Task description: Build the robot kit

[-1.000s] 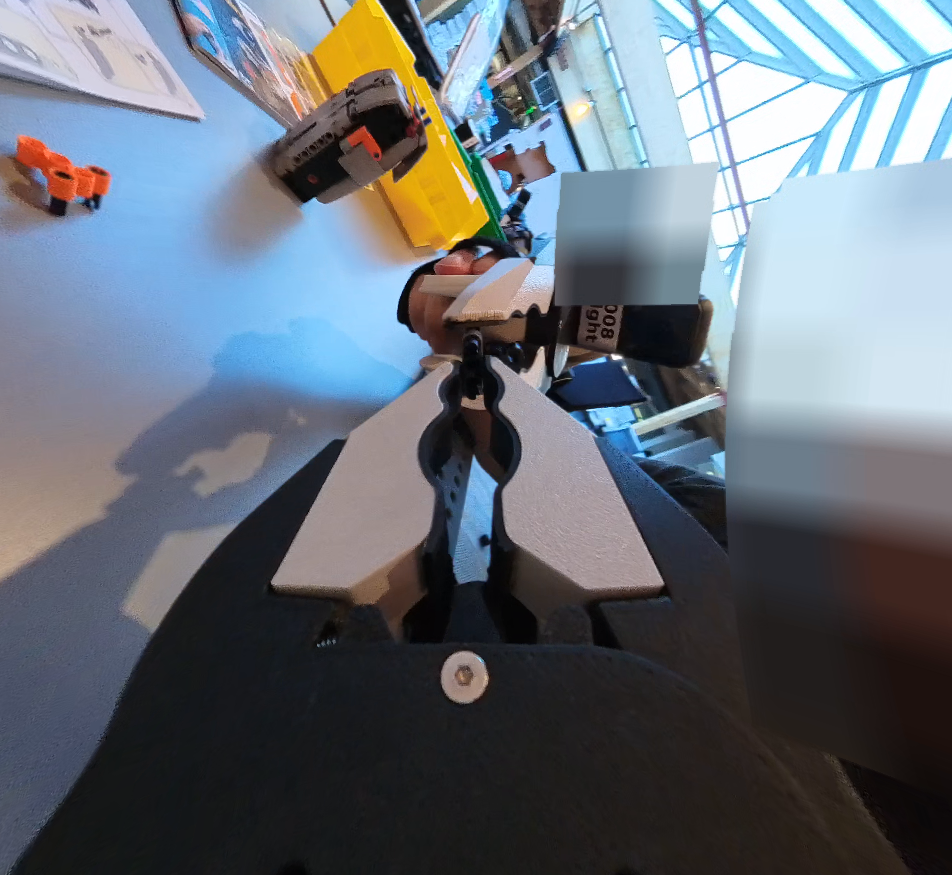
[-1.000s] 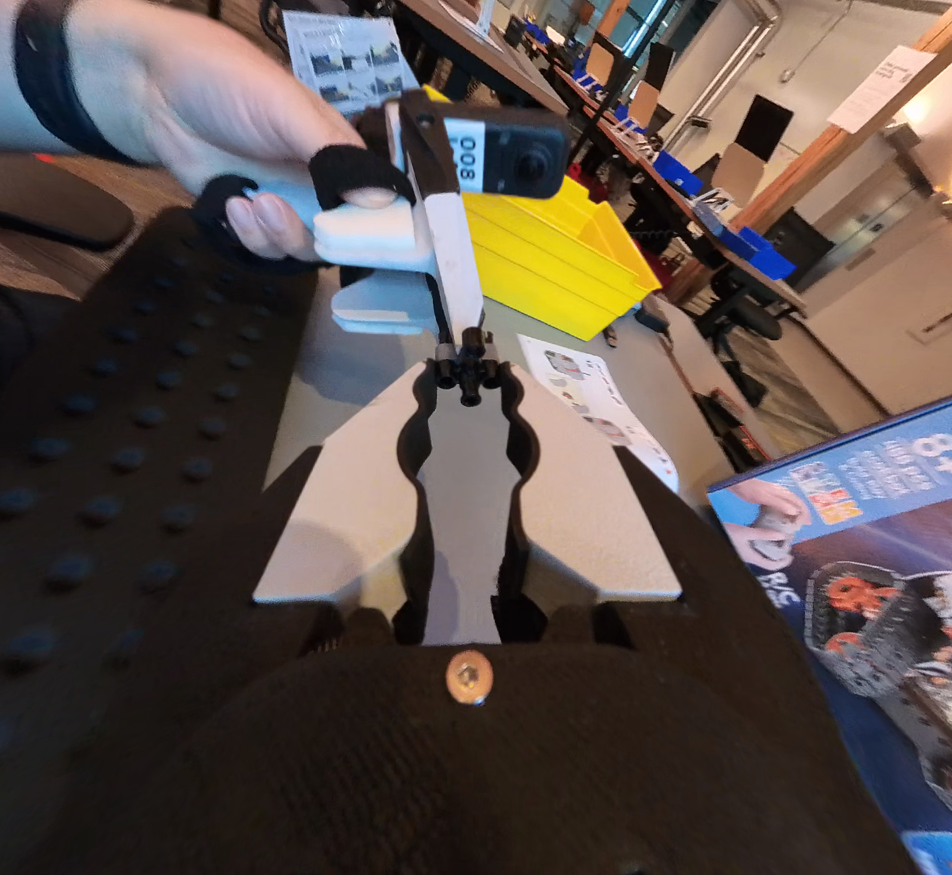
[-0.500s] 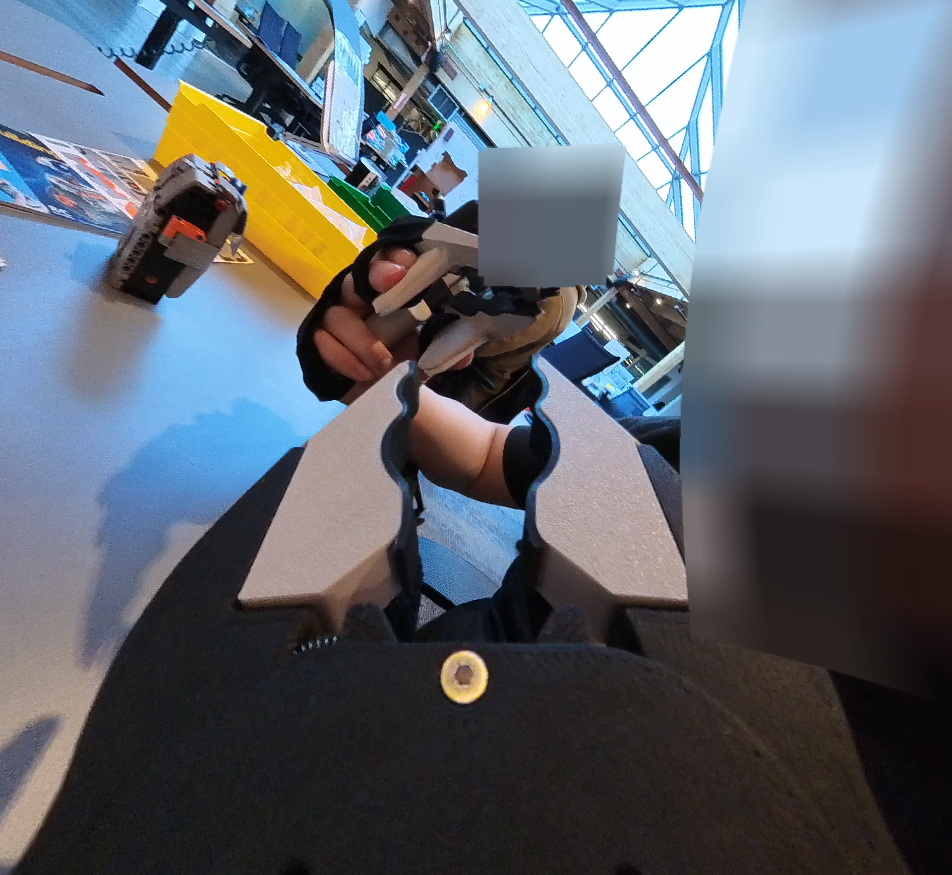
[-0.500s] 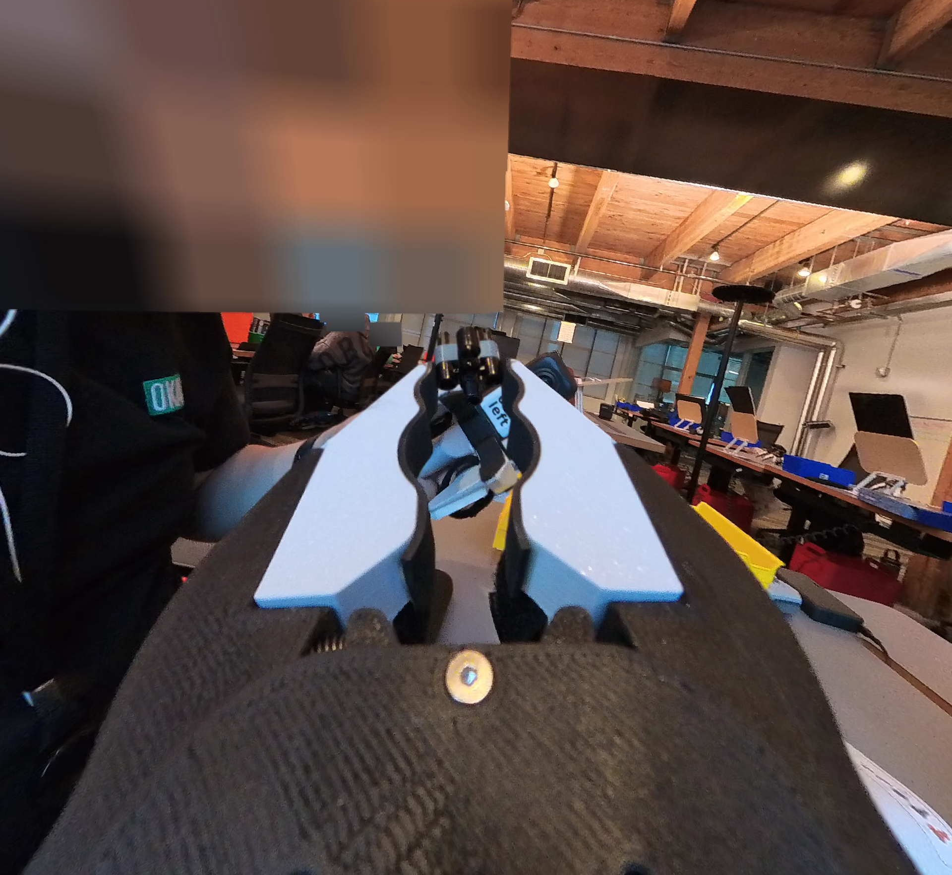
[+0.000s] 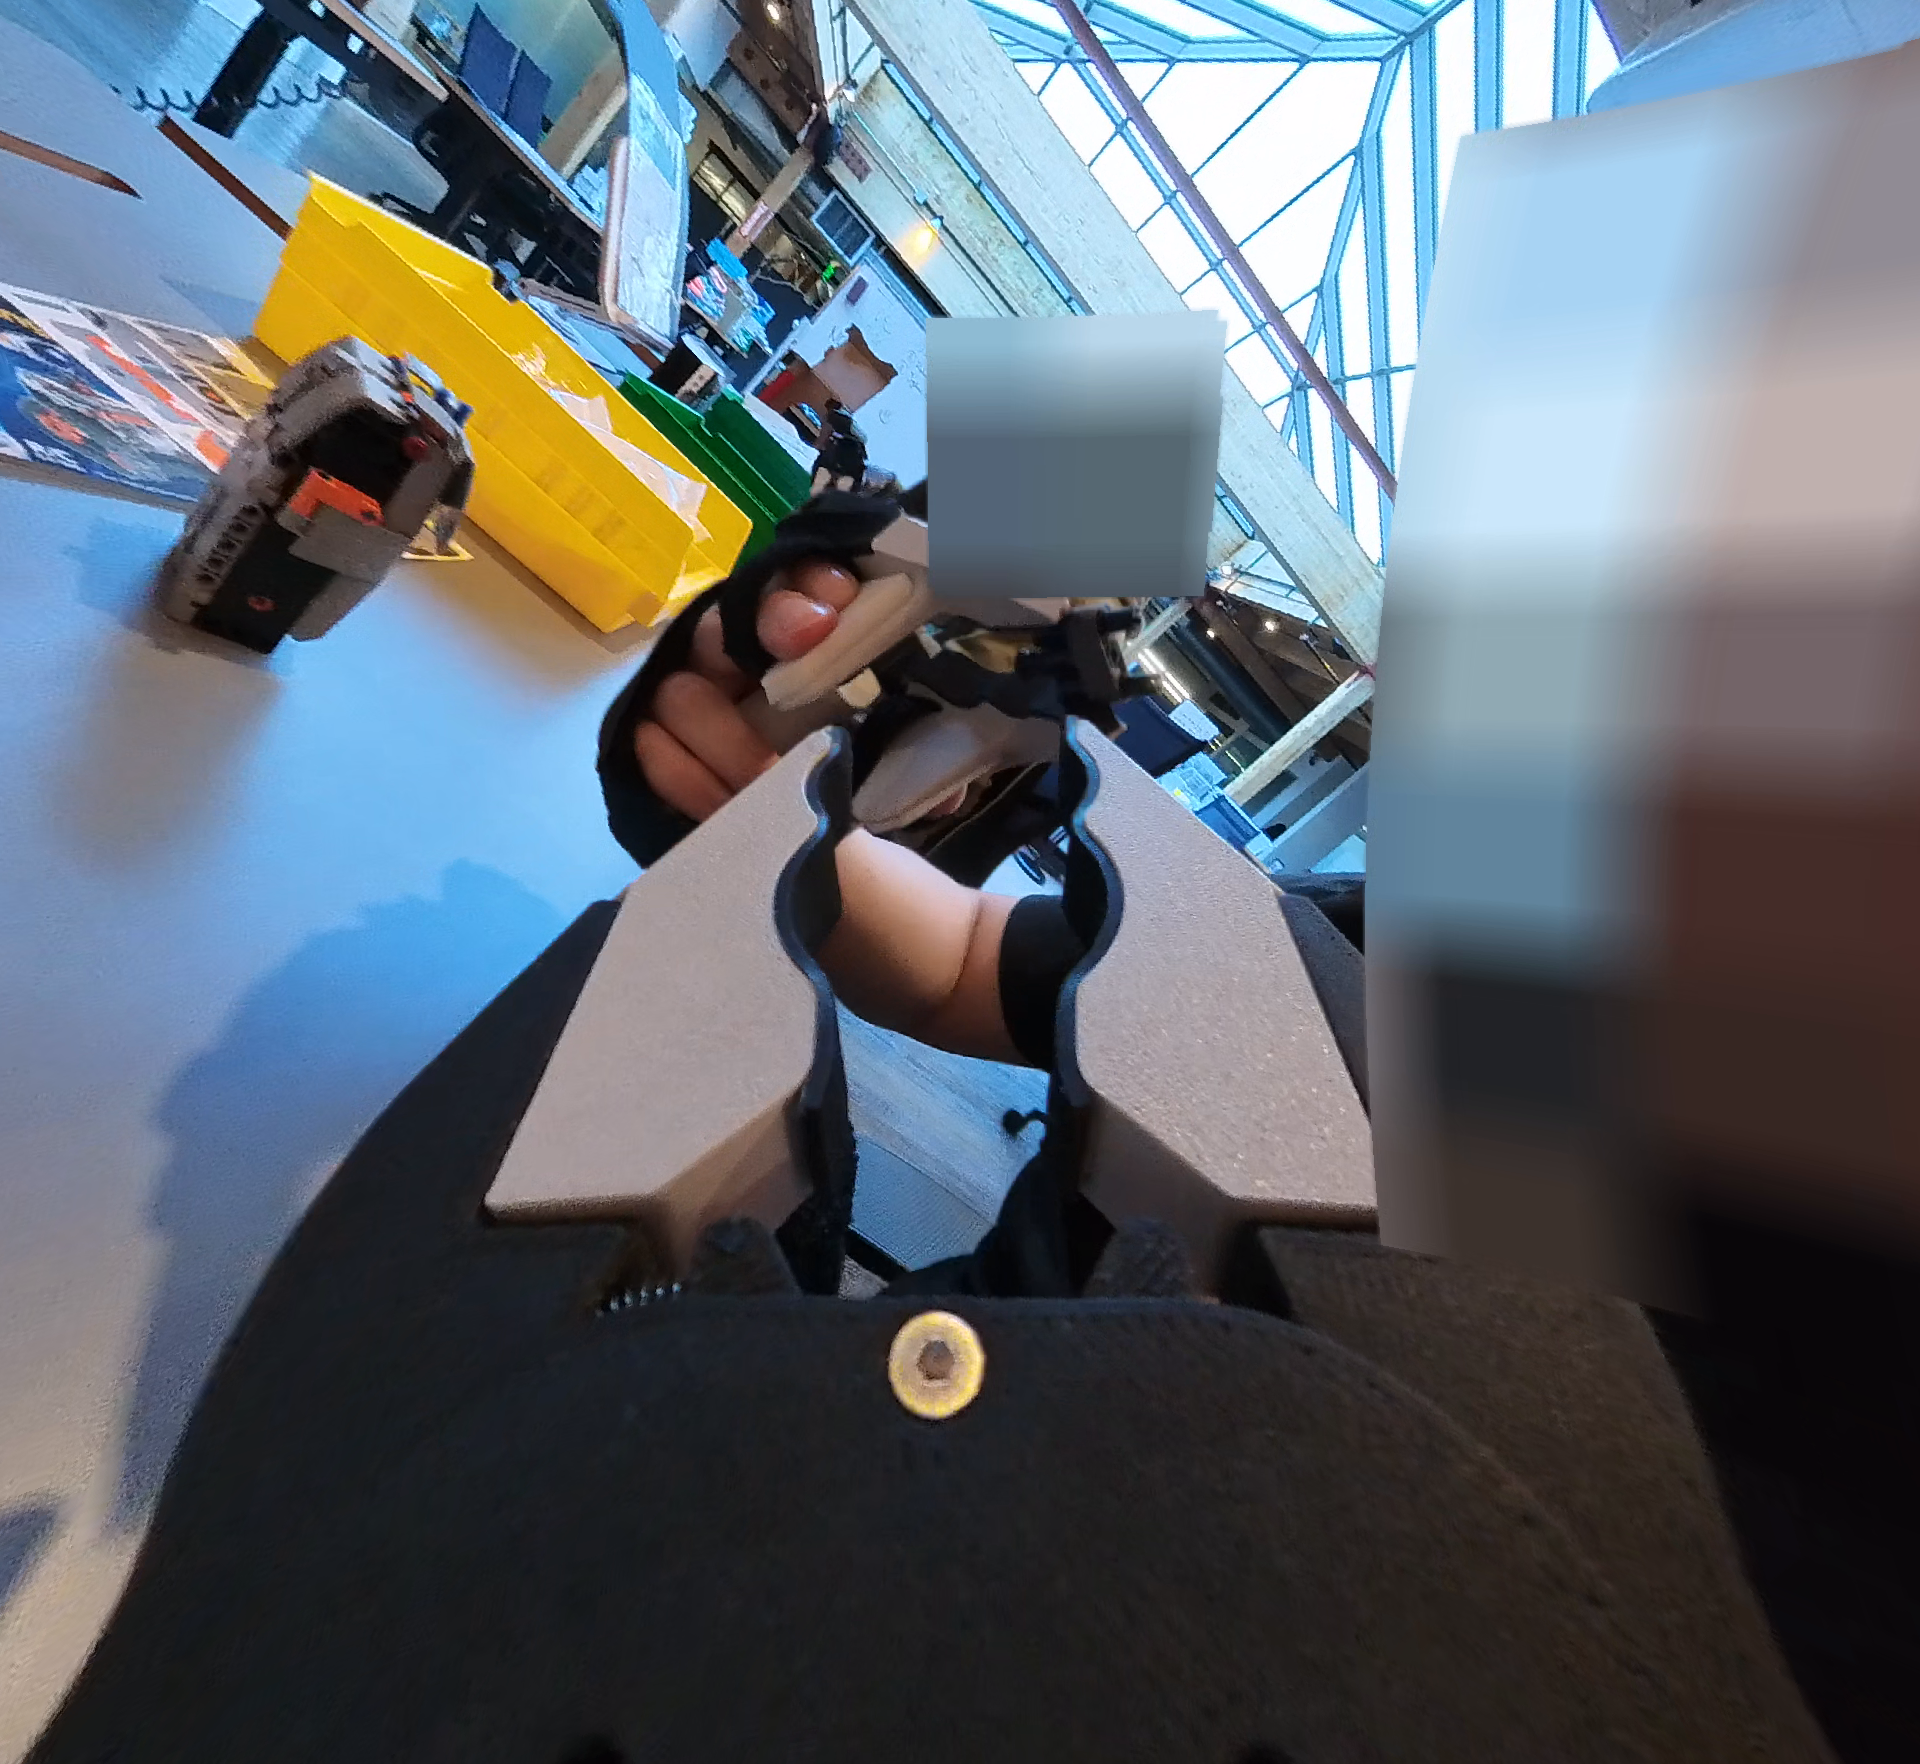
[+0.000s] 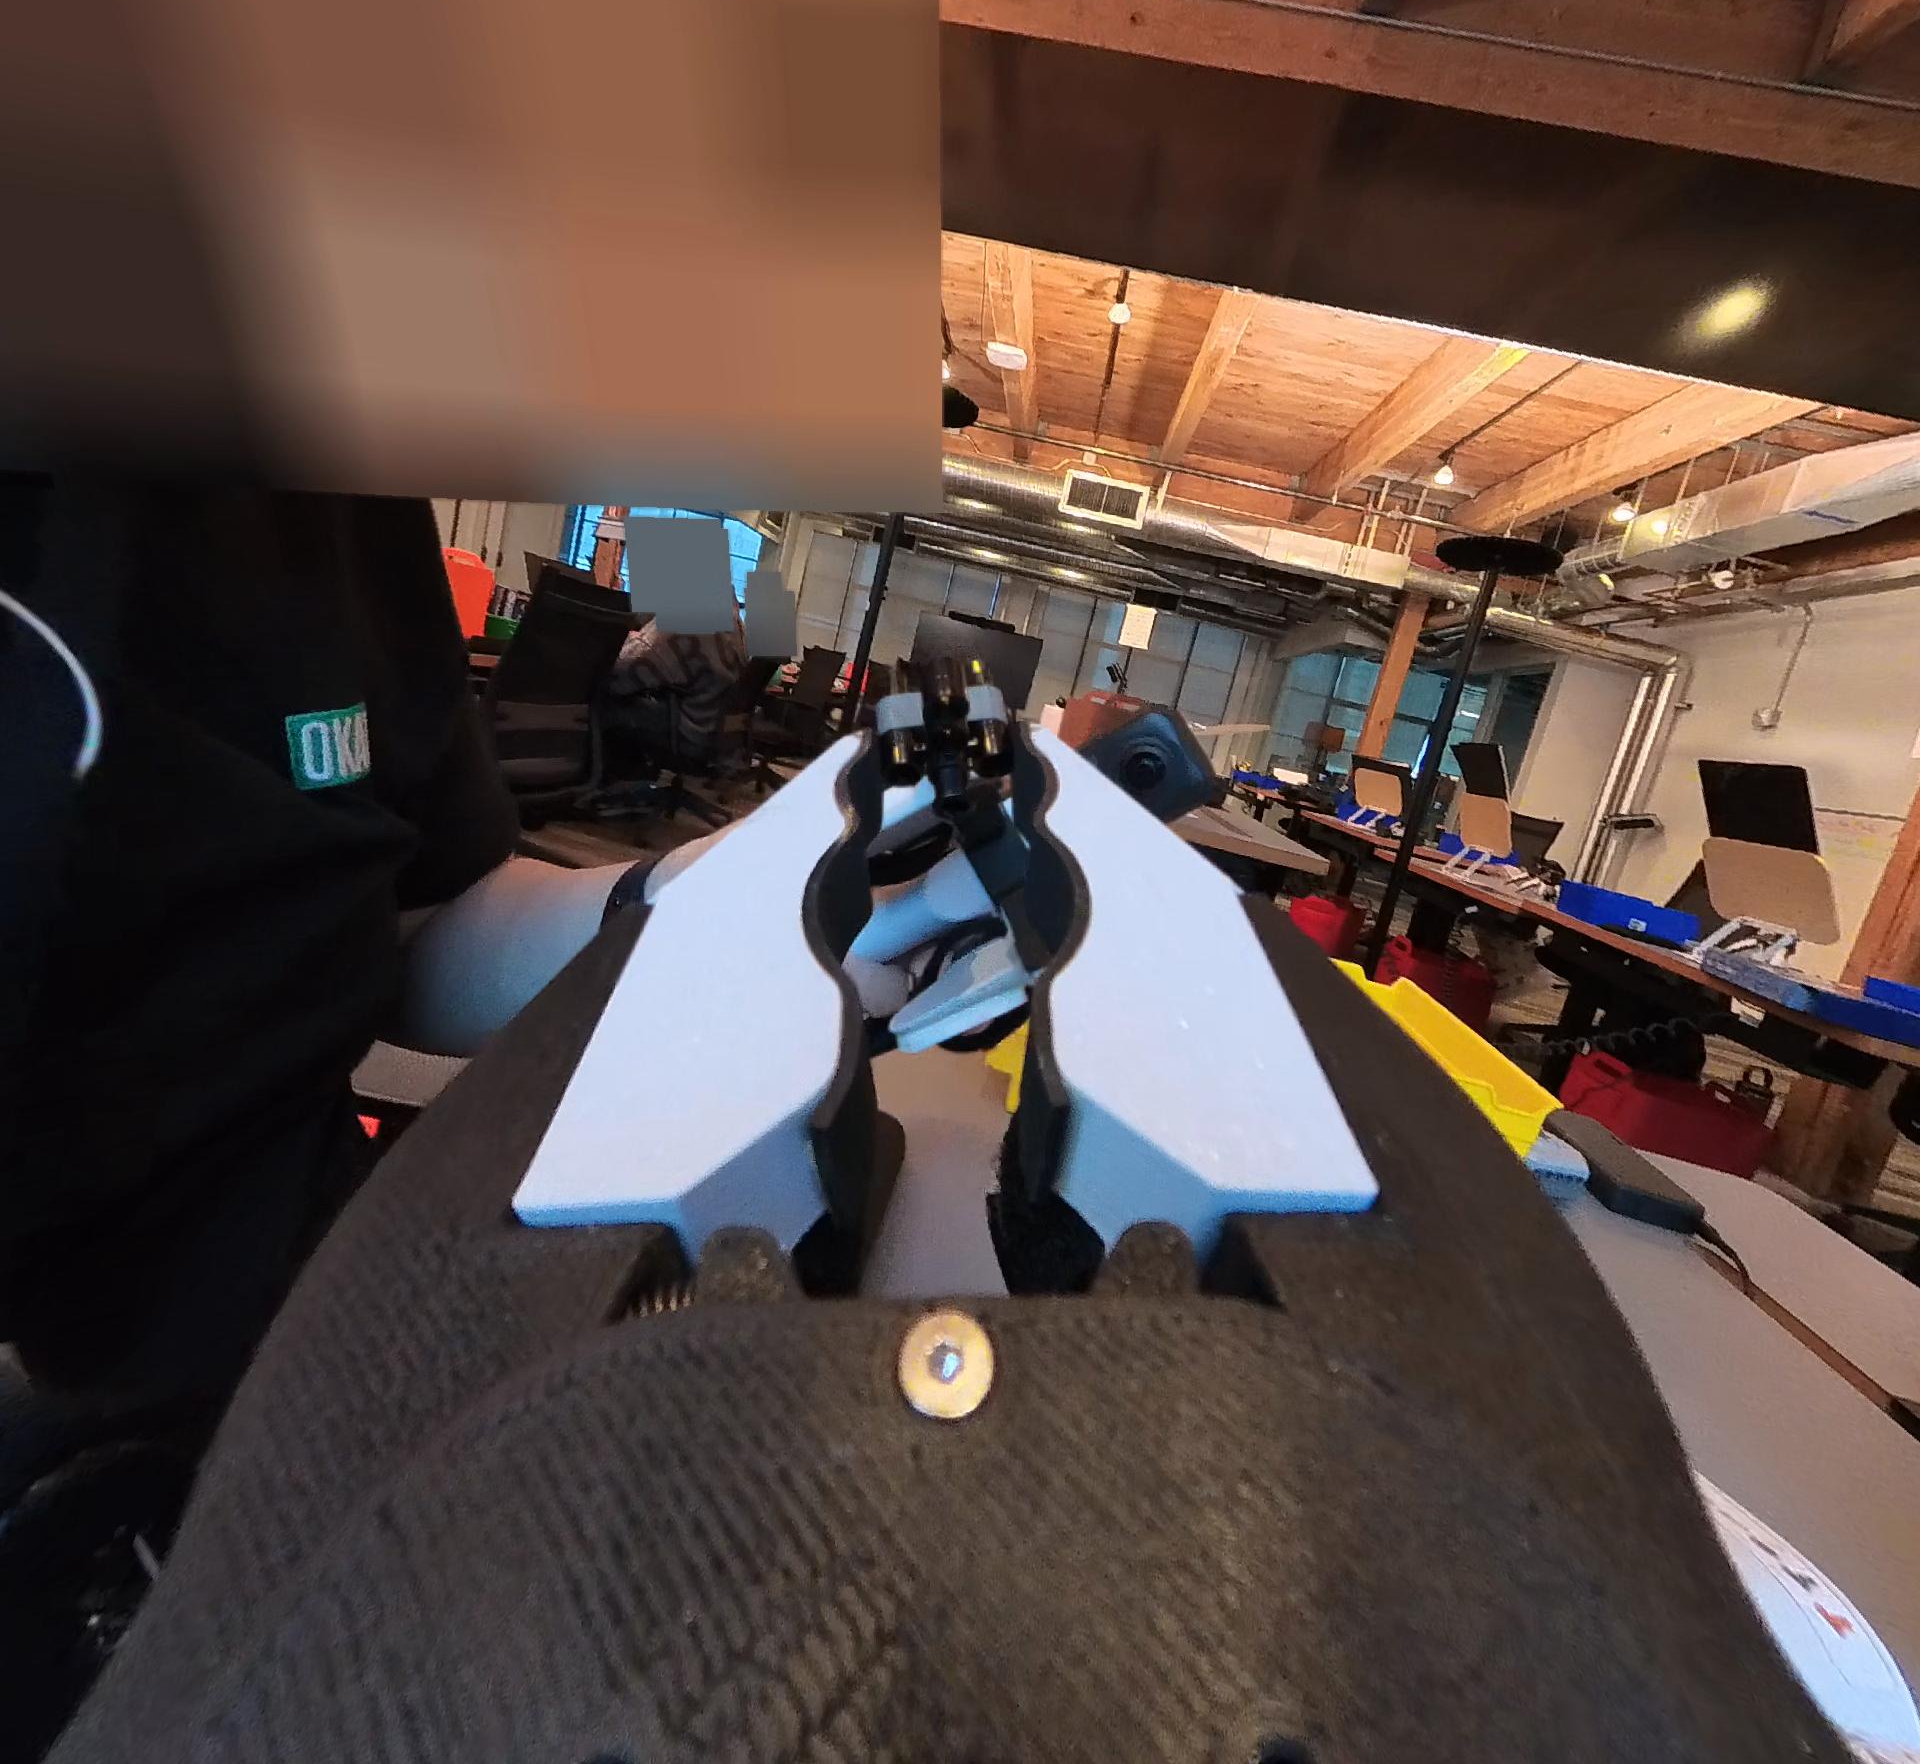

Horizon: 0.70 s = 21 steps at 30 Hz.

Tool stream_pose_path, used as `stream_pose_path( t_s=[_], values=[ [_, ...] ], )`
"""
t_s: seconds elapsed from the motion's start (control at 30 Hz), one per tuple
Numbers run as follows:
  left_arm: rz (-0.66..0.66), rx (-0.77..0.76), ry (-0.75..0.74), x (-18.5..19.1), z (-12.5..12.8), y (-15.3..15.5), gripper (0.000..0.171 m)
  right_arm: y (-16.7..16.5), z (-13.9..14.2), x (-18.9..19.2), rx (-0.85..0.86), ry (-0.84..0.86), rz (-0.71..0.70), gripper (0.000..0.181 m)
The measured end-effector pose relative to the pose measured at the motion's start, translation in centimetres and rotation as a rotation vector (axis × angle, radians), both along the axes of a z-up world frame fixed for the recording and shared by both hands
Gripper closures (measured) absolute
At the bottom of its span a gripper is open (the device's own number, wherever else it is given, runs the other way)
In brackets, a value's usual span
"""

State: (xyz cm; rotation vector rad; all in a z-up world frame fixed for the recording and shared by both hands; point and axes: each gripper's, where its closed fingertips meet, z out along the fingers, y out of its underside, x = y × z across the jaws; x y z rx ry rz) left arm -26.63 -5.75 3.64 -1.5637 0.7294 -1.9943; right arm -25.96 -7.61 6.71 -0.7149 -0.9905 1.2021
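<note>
My right gripper [image 6: 943, 746] is shut on a small black and grey brick-built part [image 6: 940, 727], held up in the air at its fingertips. My left gripper [image 5: 956, 748] is open and empty, its jaws well apart. The two grippers face each other closely. In the left wrist view a hand [image 5: 717, 727] holds the other gripper just beyond my left fingertips. In the right wrist view the left gripper's camera [image 6: 1143, 764] shows behind the right fingertips.
A grey, black and orange brick-built model [image 5: 312, 509] stands on the grey table [image 5: 312, 831]. Behind it are yellow bins [image 5: 499, 426], a green bin [image 5: 727, 436] and a printed box [image 5: 94, 395]. The person's black-shirted torso [image 6: 208, 883] is close on the left. Less than 4 cm separates the two grippers' tips.
One second ago both grippers pinched the small part low over the table. The left gripper has opened and let go. Both grippers have tilted upward, and the right one keeps the part.
</note>
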Motion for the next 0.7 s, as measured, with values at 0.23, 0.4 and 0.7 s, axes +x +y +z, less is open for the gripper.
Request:
stream_pose_path(
  t_s=[0.23, 0.4, 0.7],
  values=[
    [0.082, 0.043, -0.016, -1.0, 0.1, 1.9, 0.136, 1.8, -2.5, -1.3, -0.017, -0.103, -0.085, 0.16],
    [0.174, 0.007, 0.06, -3.1, -1.8, 3.0, 0.131, 4.1, -4.1, -1.6, 0.033, -0.188, -0.264, 0.159],
    [0.24, 0.004, 0.197, -5.9, -4.2, 2.5, 0.131, 6.4, -6.6, -2.1, 0.117, -0.34, -0.485, 0.159]
  ],
)
